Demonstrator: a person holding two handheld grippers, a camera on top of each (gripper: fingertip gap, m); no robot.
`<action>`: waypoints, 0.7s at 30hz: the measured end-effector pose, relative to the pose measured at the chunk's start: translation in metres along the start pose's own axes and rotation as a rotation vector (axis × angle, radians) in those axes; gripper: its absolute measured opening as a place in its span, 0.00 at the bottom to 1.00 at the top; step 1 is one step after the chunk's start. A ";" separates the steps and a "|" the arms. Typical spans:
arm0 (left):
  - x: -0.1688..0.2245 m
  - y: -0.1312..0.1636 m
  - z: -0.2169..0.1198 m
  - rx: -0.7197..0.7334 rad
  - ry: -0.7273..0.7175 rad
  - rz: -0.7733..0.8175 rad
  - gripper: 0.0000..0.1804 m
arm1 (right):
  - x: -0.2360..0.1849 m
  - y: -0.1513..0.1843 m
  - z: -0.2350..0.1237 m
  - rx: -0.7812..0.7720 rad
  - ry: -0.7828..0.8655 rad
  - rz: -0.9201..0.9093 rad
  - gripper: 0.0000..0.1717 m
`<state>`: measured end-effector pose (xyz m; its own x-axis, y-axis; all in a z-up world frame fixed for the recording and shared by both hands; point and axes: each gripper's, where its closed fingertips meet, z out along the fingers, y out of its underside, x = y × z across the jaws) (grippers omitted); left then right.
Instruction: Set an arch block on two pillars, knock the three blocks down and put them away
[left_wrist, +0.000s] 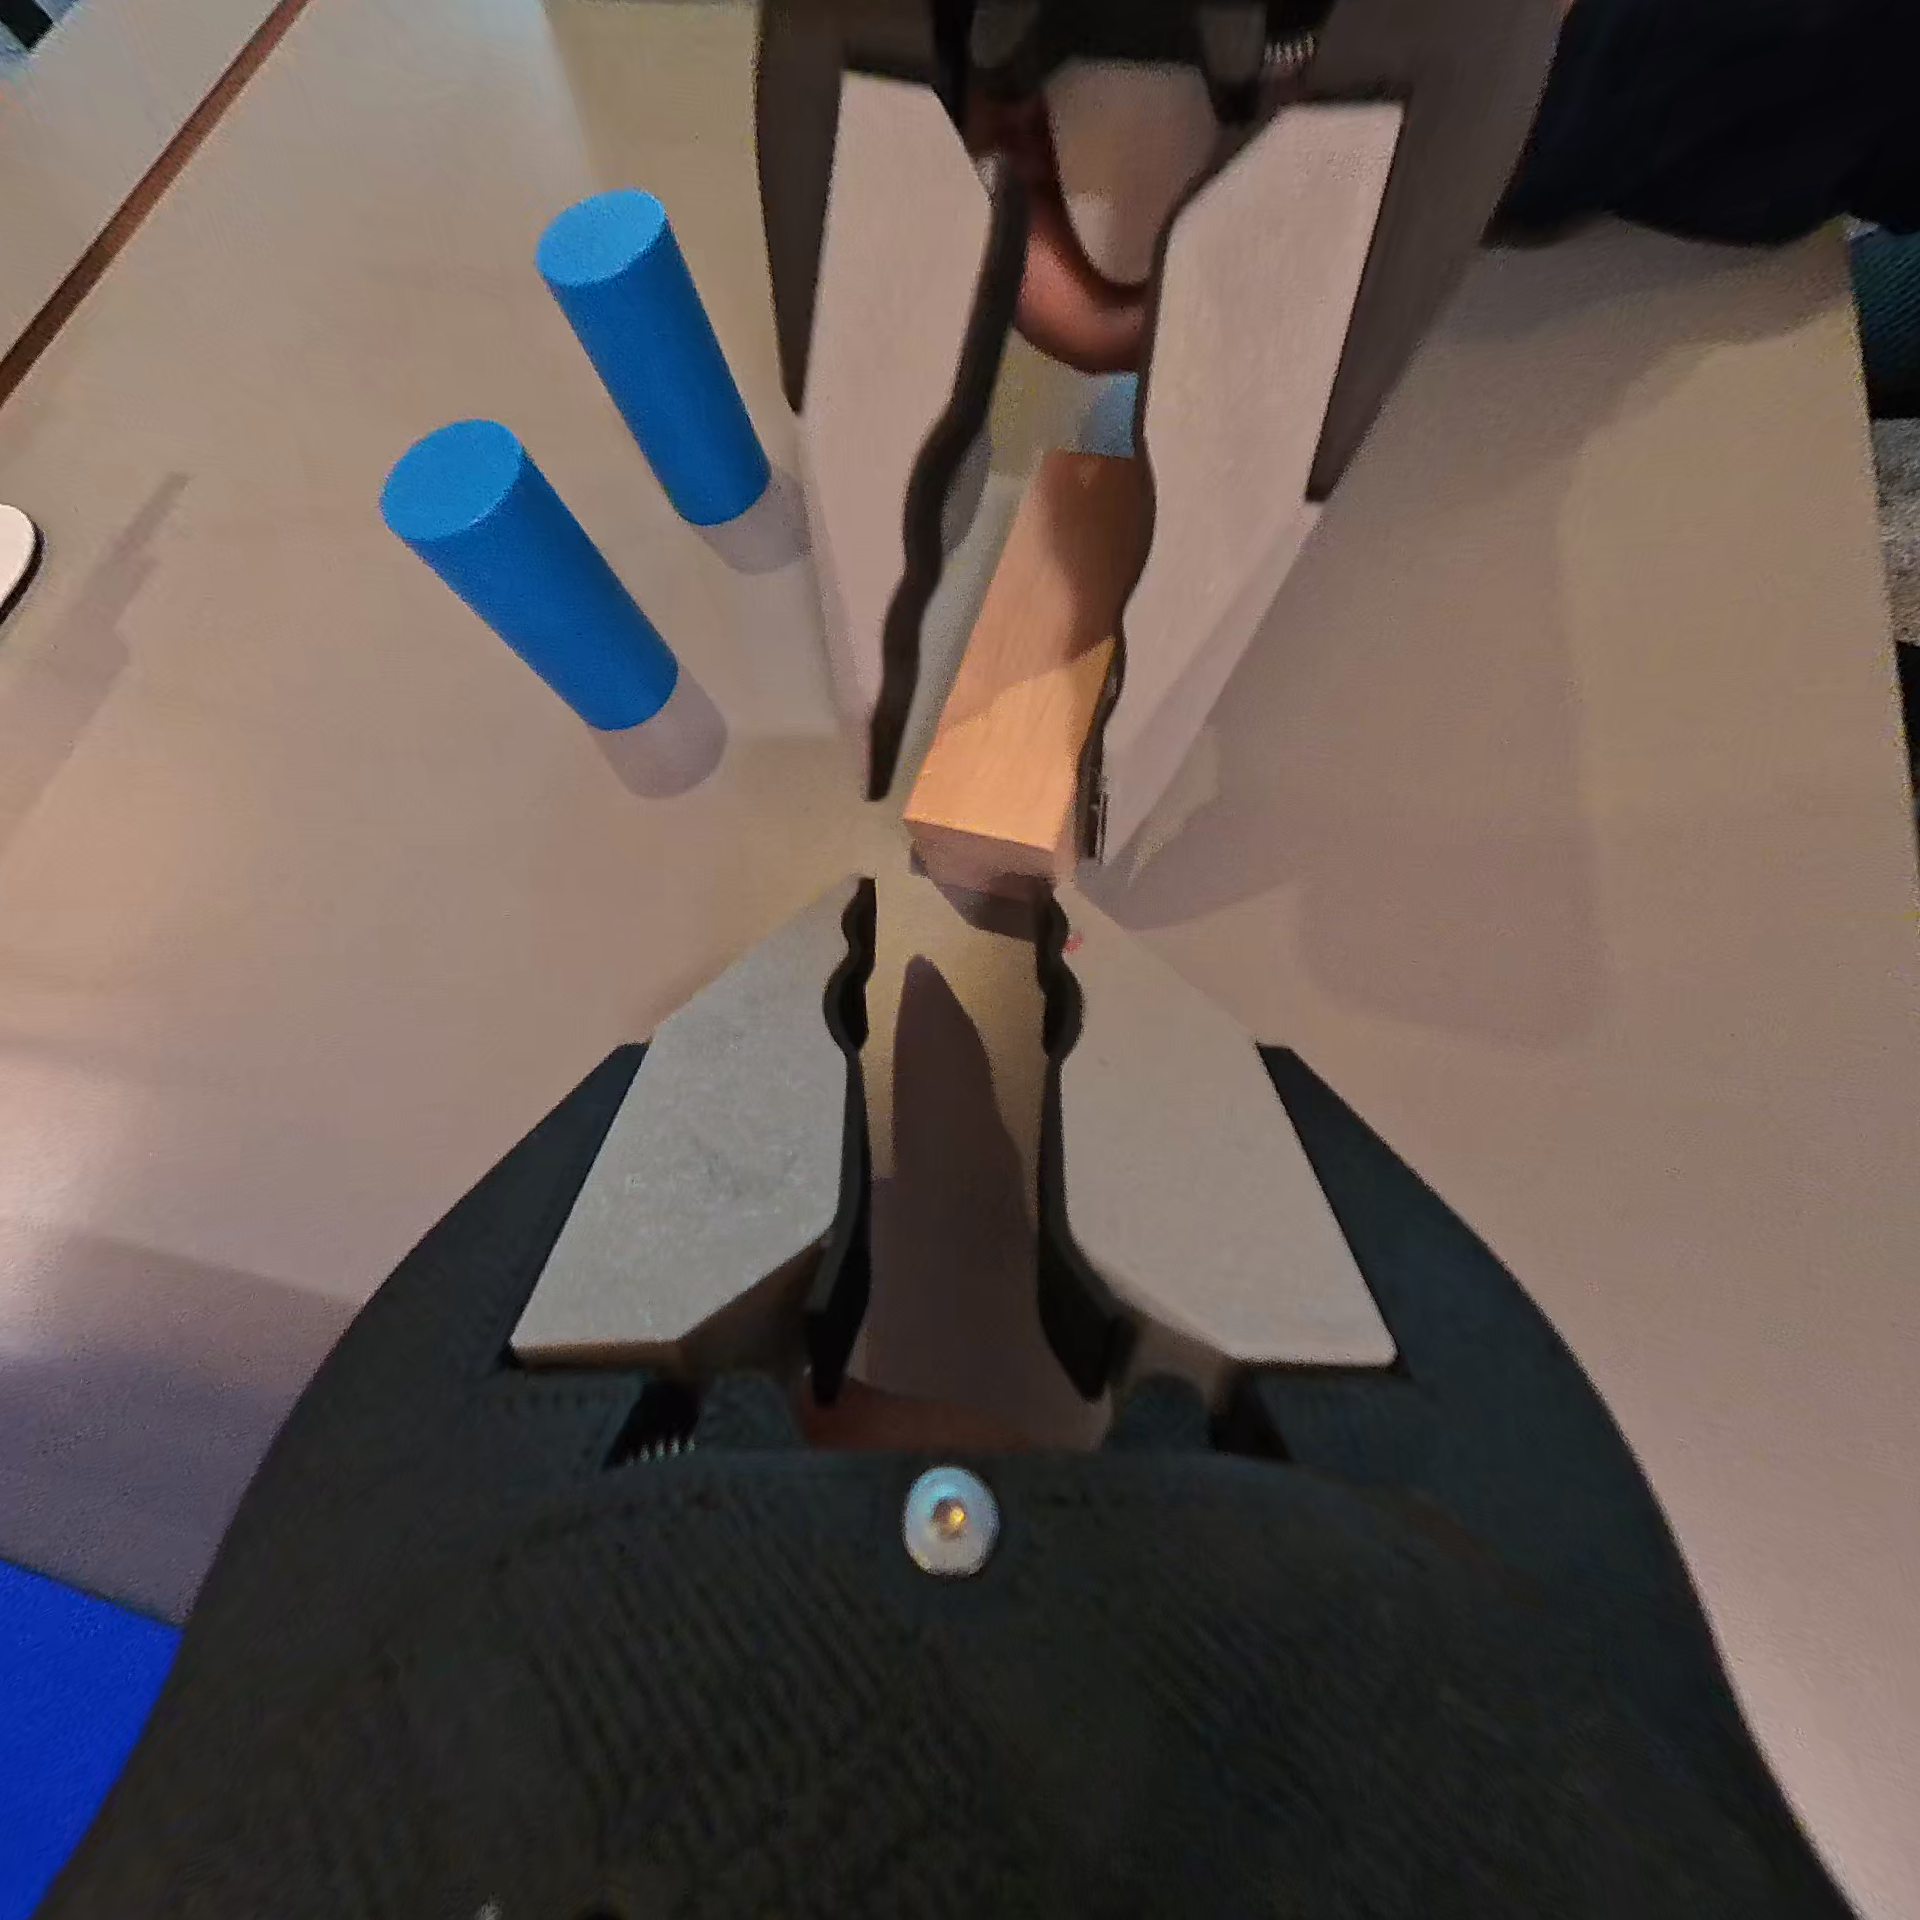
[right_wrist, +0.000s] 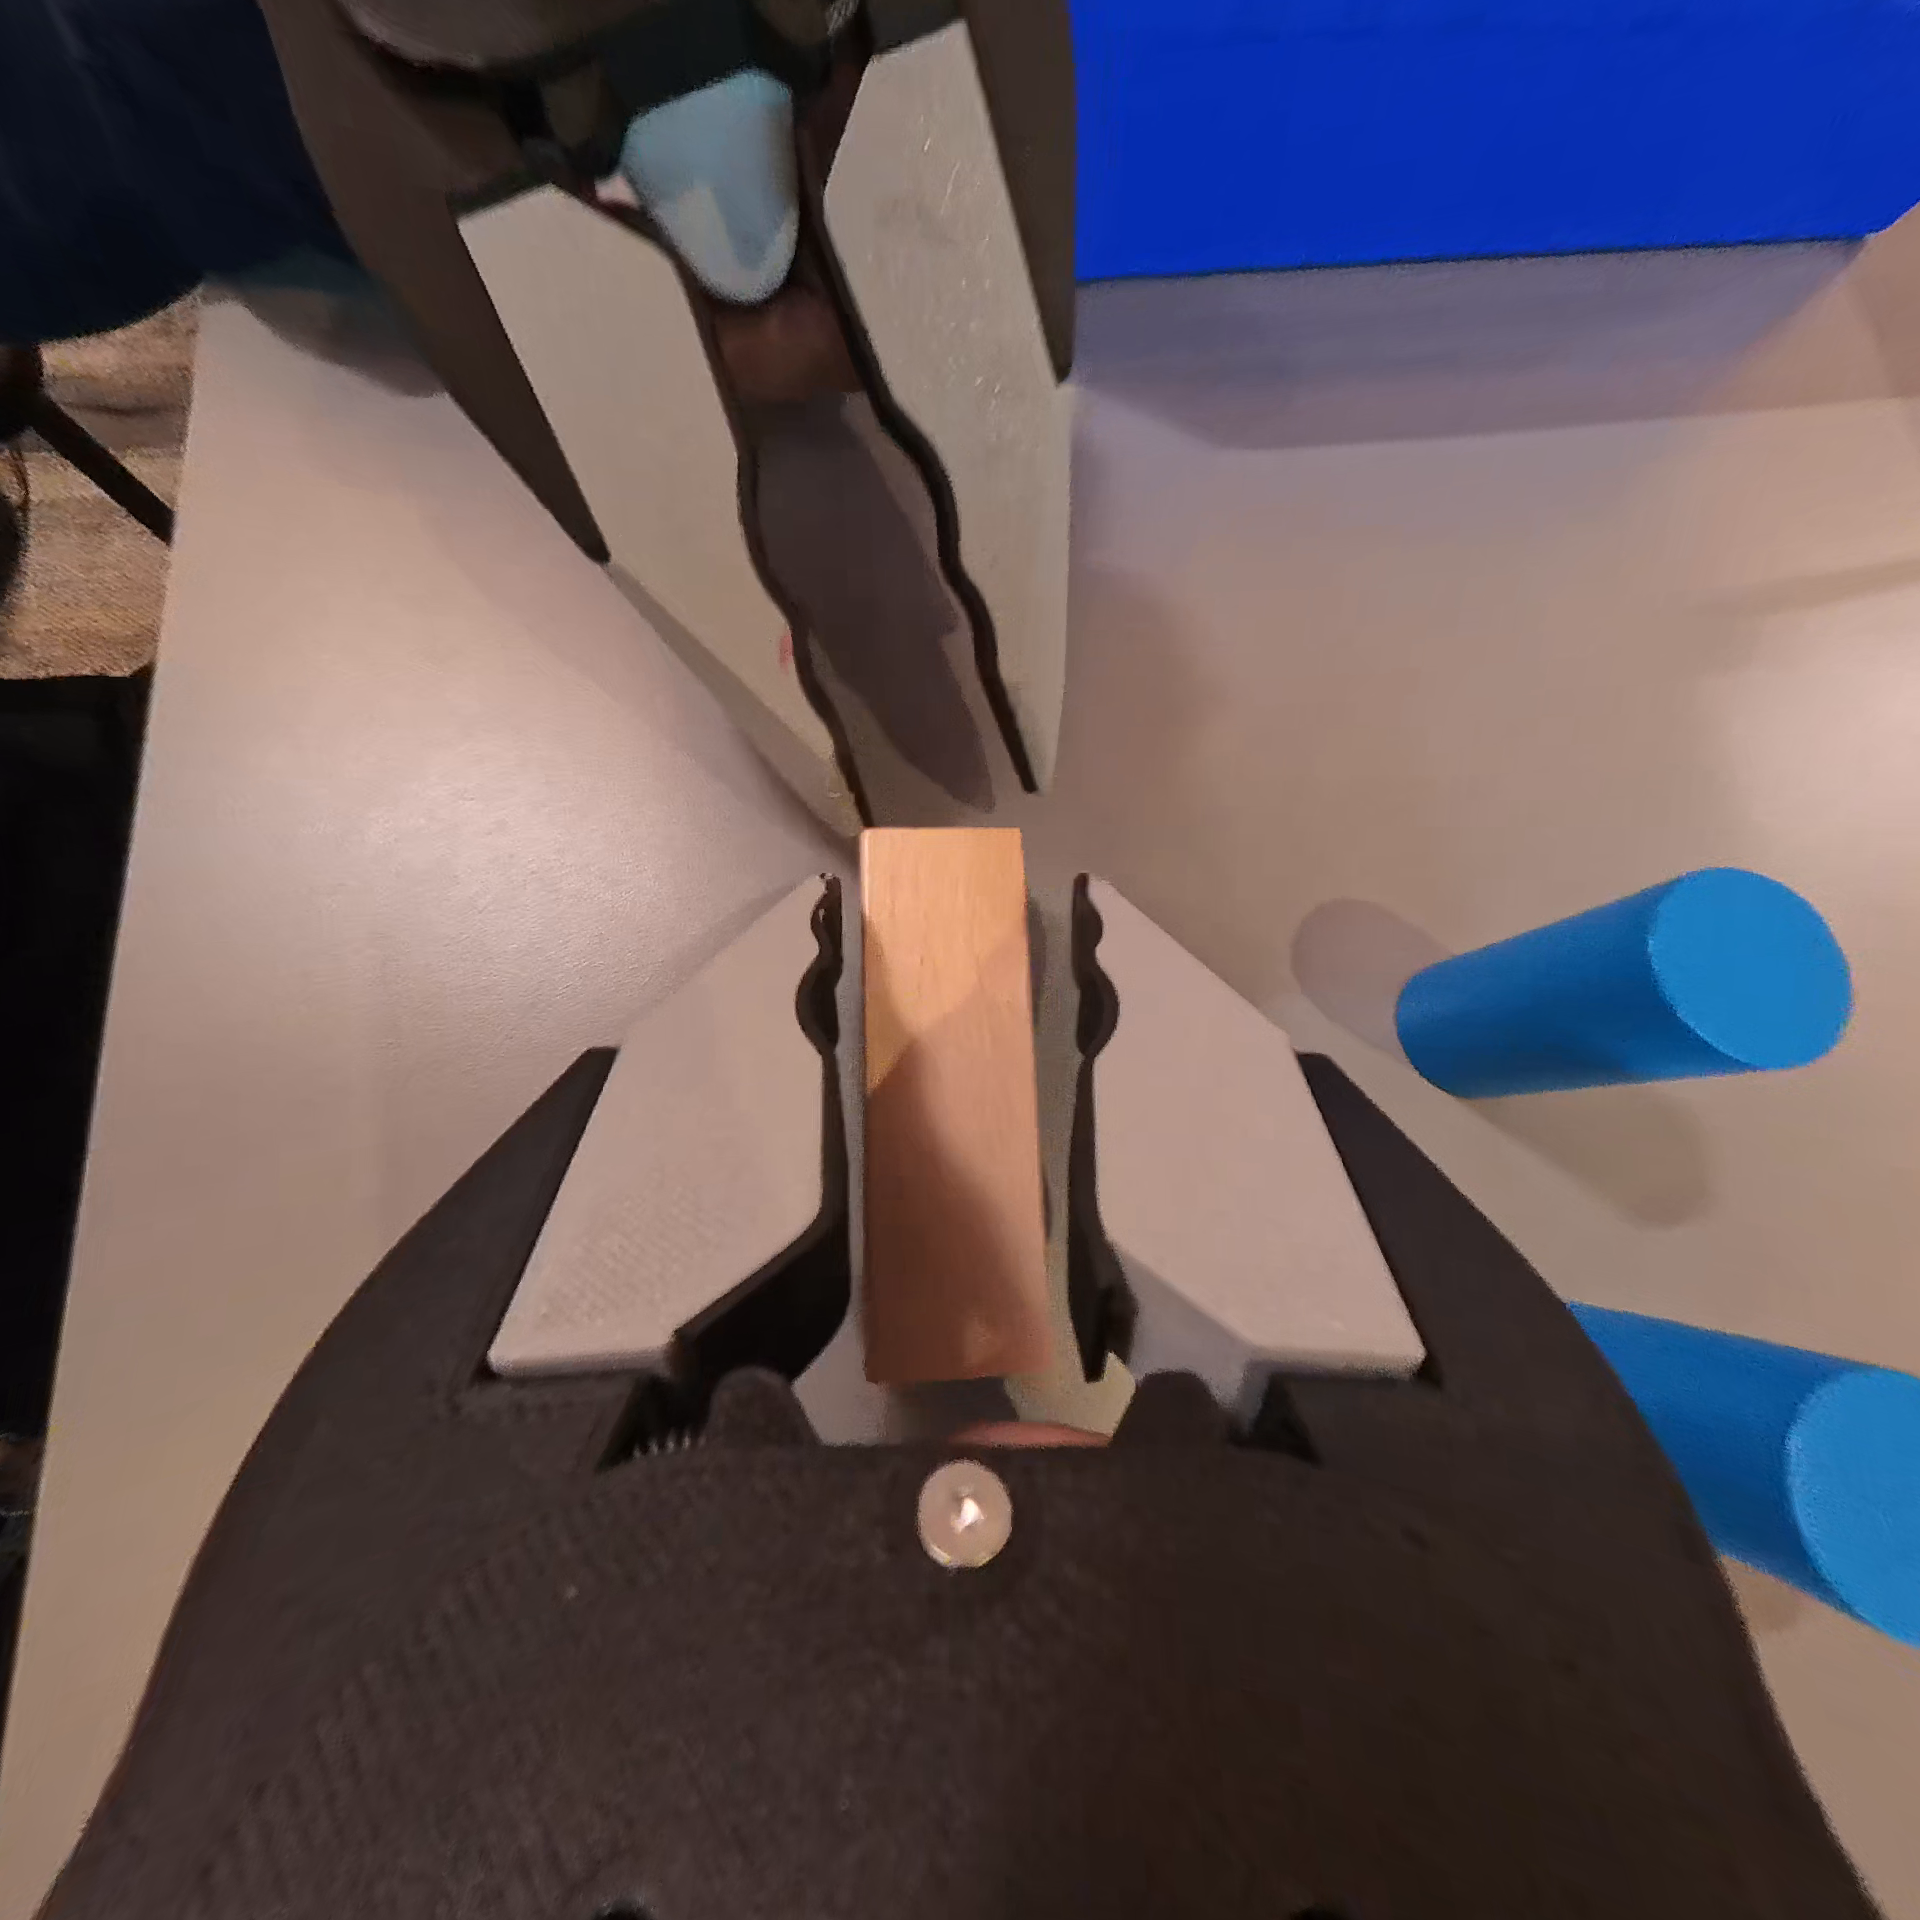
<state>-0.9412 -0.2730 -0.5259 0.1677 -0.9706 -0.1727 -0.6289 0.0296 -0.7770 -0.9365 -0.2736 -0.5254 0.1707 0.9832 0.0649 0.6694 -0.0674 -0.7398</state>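
Observation:
A plain wooden arch block (right_wrist: 945, 1091) lies lengthwise between the fingers of my right gripper (right_wrist: 951, 894). The pads stand off it with a sliver of space on each side, so that gripper is open. My left gripper (left_wrist: 958, 904) faces it from the other side, and its fingertips are closed on the low part of the block's (left_wrist: 1039, 665) near end. The right wrist view shows the left gripper's (right_wrist: 945, 805) tips flanking the block's far end. Two blue pillars (left_wrist: 530, 571) (left_wrist: 649, 364) stand upright on the table, left of the grippers, and also show in the right wrist view (right_wrist: 1621, 987) (right_wrist: 1787, 1475).
The pale table (left_wrist: 1455, 935) ends at an edge on the right, with dark floor beyond. A blue box (right_wrist: 1455, 125) stands behind the left gripper and shows at the lower left corner (left_wrist: 62, 1704). A white object (left_wrist: 10, 561) sits at the left edge. Less than 4 cm separates the two grippers' tips.

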 end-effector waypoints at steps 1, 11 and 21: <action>0.001 0.001 0.002 -0.010 -0.004 0.011 0.16 | 0.002 -0.002 -0.003 0.013 0.001 0.005 0.25; 0.003 0.000 0.008 -0.024 -0.015 0.028 0.16 | 0.008 0.007 -0.044 0.098 0.051 0.056 0.24; 0.025 -0.003 0.015 -0.038 0.022 0.145 0.13 | 0.001 0.032 -0.042 0.016 0.120 0.069 0.21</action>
<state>-0.9241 -0.2936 -0.5369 0.0563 -0.9619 -0.2677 -0.6739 0.1612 -0.7210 -0.8850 -0.2822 -0.5207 0.3014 0.9490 0.0923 0.6416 -0.1302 -0.7559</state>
